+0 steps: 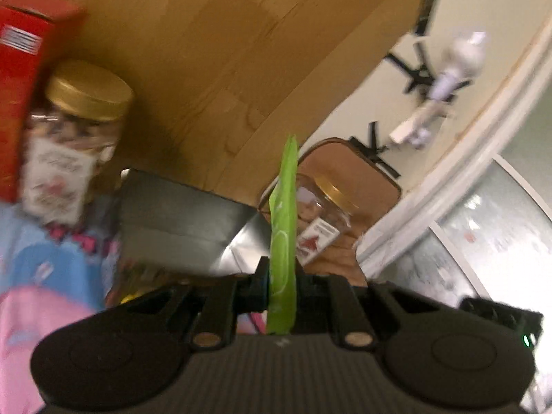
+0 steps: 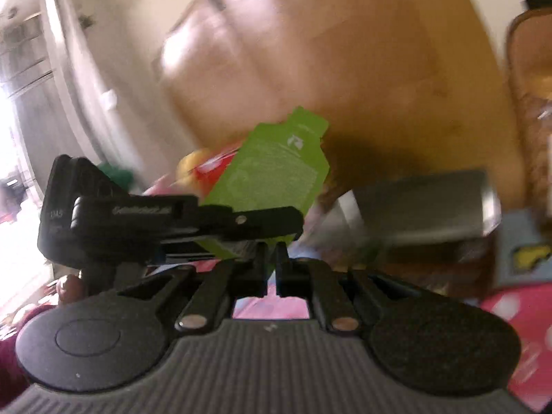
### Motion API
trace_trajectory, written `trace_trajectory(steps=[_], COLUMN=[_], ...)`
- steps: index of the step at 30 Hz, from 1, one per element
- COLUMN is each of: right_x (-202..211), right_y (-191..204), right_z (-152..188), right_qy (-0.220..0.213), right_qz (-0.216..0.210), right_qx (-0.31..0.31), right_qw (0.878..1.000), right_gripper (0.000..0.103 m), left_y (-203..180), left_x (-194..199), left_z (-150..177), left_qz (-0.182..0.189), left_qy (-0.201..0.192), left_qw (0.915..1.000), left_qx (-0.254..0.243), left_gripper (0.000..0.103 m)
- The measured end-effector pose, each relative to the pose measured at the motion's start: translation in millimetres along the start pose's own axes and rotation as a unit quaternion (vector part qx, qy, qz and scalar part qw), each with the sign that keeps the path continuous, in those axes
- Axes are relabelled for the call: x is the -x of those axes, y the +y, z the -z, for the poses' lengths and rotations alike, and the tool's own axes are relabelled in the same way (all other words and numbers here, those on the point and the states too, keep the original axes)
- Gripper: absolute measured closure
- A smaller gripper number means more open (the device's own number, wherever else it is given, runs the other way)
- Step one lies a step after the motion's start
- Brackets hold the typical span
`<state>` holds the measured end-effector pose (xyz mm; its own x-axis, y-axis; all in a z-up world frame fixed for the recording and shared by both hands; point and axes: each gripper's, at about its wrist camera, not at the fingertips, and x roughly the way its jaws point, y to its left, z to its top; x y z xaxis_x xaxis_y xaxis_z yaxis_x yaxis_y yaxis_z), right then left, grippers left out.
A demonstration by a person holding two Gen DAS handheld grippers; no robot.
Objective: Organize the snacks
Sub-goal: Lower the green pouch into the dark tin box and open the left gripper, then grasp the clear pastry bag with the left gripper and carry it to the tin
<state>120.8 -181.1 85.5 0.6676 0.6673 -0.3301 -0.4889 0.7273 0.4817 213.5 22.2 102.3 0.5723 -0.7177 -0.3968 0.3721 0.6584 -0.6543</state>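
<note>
My left gripper [image 1: 282,276] is shut on a flat green snack pouch [image 1: 284,227], seen edge-on and held up in the air. In the right wrist view the same green pouch [image 2: 276,176] shows its printed face, with the left gripper [image 2: 241,222] clamped across its lower part. My right gripper [image 2: 272,258] is shut with nothing between its fingers, just below the pouch. A gold-lidded glass jar [image 1: 74,138] stands at the left and a second one [image 1: 322,214] lies behind the pouch. A dark metal bin [image 1: 179,220] sits in the middle.
A red box [image 1: 24,79] stands at the far left beside the jar. A wooden table top [image 1: 224,51] fills the background. A pink and blue cloth [image 1: 41,276] lies lower left. The metal bin [image 2: 424,203] shows right of the pouch. Both views are blurred.
</note>
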Motion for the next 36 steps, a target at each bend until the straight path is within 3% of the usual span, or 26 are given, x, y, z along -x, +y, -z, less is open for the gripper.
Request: trace_trajectory(steps=[3, 4, 6, 8, 10, 14, 17, 21, 24, 26, 30, 36], right_x=[-13.1, -14.0, -10.5, 2.0, 18.9, 51.7, 47.9, 27.3, 26.2, 27.4, 38.3, 102.5], right_y=[-20.4, -23.5, -29.5, -39.1, -49.9, -67.6, -70.3, -67.8, -69.8, -60.4, -24.3, 21.3], right_z=[-1.1, 1.8, 12.4, 22.0, 35.5, 64.0, 79.1, 94.6, 89.4, 75.5, 60.3, 100.3], right_qy=[-0.015, -0.018, -0.020, -0.019, -0.011, -0.005, 0.016, 0.055, 0.047, 0.039, 0.019, 0.018], right_qz=[0.052, 0.073, 0.110, 0.107, 0.100, 0.085, 0.060, 0.075, 0.062, 0.064, 0.078, 0.054], right_qx=[0.005, 0.016, 0.033, 0.015, -0.013, -0.105, -0.163, -0.178, -0.206, -0.192, -0.113, -0.059], right_qw=[0.998, 0.997, 0.993, 0.994, 0.995, 0.991, 0.985, 0.980, 0.975, 0.979, 0.990, 0.997], right_gripper=[0.093, 0.087, 0.074, 0.072, 0.072, 0.072, 0.072, 0.072, 0.086, 0.091, 0.093, 0.093], left_y=[7.1, 7.8, 10.9, 13.9, 12.6, 2.2, 4.8, 11.6, 16.7, 17.7, 11.2, -11.9], left_x=[-49.9, -62.7, -81.0, -86.8, -77.6, -22.9, 4.7, 4.2, -4.4, -6.9, 16.4, 55.0], left_z=[-18.1, -20.5, -24.4, -26.5, -25.0, -1.8, 29.1, 62.1, 75.8, 78.9, 89.7, 137.9], left_qz=[-0.041, -0.064, -0.107, -0.124, -0.110, -0.071, -0.054, -0.080, -0.095, -0.116, -0.072, -0.028], left_qy=[0.030, 0.032, 0.035, 0.039, 0.035, 0.006, 0.007, 0.039, 0.065, 0.070, 0.053, 0.062], left_qw=[0.9987, 0.9974, 0.9935, 0.9916, 0.9933, 0.9971, 0.9985, 0.9961, 0.9933, 0.9908, 0.9958, 0.9976], left_qx=[0.001, -0.006, -0.013, -0.007, -0.008, -0.029, -0.008, 0.003, 0.010, 0.007, 0.021, -0.010], left_gripper=[0.091, 0.091, 0.077, 0.071, 0.071, 0.068, 0.068, 0.065, 0.062, 0.064, 0.062, 0.055])
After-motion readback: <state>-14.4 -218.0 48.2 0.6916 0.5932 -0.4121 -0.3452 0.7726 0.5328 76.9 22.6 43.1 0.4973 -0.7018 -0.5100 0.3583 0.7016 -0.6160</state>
